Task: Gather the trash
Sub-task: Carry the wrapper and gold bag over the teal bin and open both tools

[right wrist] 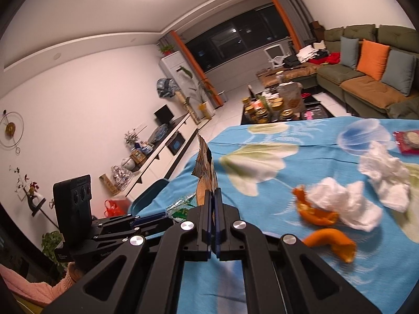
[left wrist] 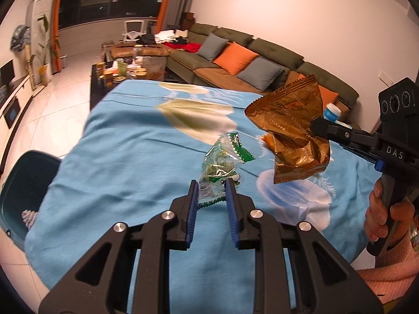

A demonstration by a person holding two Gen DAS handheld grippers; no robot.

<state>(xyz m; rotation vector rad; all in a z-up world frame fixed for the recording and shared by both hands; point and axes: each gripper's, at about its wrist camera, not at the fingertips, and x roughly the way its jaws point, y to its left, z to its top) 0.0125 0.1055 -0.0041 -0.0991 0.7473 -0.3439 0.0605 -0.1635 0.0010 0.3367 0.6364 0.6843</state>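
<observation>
My left gripper [left wrist: 211, 187] is part open, its blue pads on either side of a clear green-printed wrapper [left wrist: 222, 164] on the blue tablecloth [left wrist: 125, 162]; whether it grips the wrapper is unclear. My right gripper [left wrist: 315, 127] is shut on a crumpled gold-brown wrapper [left wrist: 293, 130] and holds it above the table; in the right wrist view the wrapper [right wrist: 205, 172] stands edge-on between the shut fingers [right wrist: 213, 196]. Orange peels [right wrist: 327, 225] and crumpled white tissues [right wrist: 348, 204] lie on the cloth to the right.
A dark teal bin [left wrist: 23, 185] stands at the table's left edge. A red packet [right wrist: 407, 141] lies at the far right. A cluttered coffee table [left wrist: 128, 70] and a green sofa [left wrist: 248, 60] stand beyond.
</observation>
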